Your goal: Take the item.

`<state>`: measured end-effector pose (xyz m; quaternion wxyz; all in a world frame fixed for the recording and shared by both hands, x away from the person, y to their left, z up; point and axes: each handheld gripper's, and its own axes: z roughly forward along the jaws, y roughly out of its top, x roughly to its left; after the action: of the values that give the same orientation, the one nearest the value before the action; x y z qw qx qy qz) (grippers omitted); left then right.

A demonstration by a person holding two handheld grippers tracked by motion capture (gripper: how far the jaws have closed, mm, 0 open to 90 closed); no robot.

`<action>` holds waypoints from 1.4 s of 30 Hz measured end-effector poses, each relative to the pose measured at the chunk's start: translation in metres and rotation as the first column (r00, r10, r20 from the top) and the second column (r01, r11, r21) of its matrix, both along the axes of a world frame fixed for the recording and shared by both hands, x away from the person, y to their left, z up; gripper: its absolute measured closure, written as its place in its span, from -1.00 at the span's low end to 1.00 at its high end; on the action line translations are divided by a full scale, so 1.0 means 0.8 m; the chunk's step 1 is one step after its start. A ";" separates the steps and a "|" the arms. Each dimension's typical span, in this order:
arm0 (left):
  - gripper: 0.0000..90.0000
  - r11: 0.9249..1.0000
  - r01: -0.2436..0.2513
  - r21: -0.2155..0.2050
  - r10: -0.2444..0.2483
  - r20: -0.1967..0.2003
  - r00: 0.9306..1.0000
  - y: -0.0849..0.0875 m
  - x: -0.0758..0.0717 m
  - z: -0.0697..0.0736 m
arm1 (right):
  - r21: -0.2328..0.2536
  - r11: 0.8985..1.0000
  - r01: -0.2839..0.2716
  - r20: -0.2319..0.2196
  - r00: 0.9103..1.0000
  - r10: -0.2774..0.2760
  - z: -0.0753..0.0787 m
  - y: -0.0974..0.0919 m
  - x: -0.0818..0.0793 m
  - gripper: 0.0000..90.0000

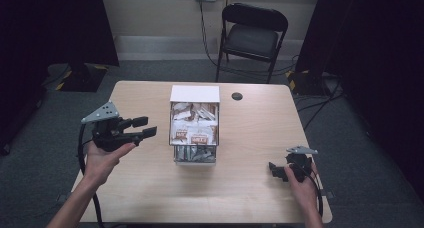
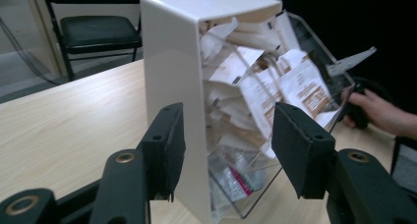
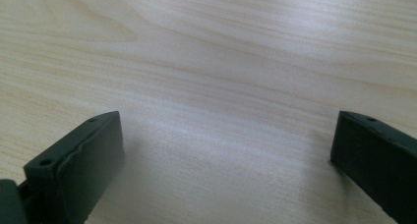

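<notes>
A small dispenser box (image 1: 194,94) with a white top and back and clear walls stands at the middle of the wooden table (image 1: 255,133). It is stuffed with white and brown paper packets (image 1: 194,124). My left gripper (image 1: 150,126) hovers to the left of the box, raised off the table, its jaws pointing at it. In the left gripper view the box (image 2: 169,67) stands just beyond the left gripper (image 2: 227,111), whose jaws are apart with nothing between them. My right gripper (image 1: 274,171) rests low near the table's front right, open over bare wood (image 3: 227,121).
A small dark round disc (image 1: 237,96) sits on the table behind the box. A black folding chair (image 1: 252,35) stands beyond the far edge. Dark curtains hang at both sides. The other hand (image 2: 373,111) shows past the box in the left gripper view.
</notes>
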<state>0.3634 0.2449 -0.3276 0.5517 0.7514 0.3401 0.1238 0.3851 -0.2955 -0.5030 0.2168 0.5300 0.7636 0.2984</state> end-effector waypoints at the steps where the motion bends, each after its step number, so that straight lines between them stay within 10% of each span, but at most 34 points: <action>1: 0.03 1.000 -0.005 0.000 0.005 0.006 1.000 -0.003 0.000 0.002 | 0.000 1.000 0.000 0.000 1.000 0.000 0.000 0.000 0.000 -1.00; 31: 0.15 0.989 0.148 -0.020 -0.146 0.093 0.985 -0.062 0.015 0.035 | 0.000 1.000 0.000 0.000 1.000 0.000 0.000 0.000 0.000 -1.00; 42: 0.32 0.977 0.214 -0.013 -0.214 0.041 0.976 -0.086 0.037 0.017 | 0.000 1.000 0.000 0.000 1.000 0.000 0.000 0.000 0.000 -1.00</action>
<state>0.3932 0.1759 -0.3138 0.5747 0.7764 0.2474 0.0757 0.3852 -0.2955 -0.5030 0.2165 0.5300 0.7636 0.2984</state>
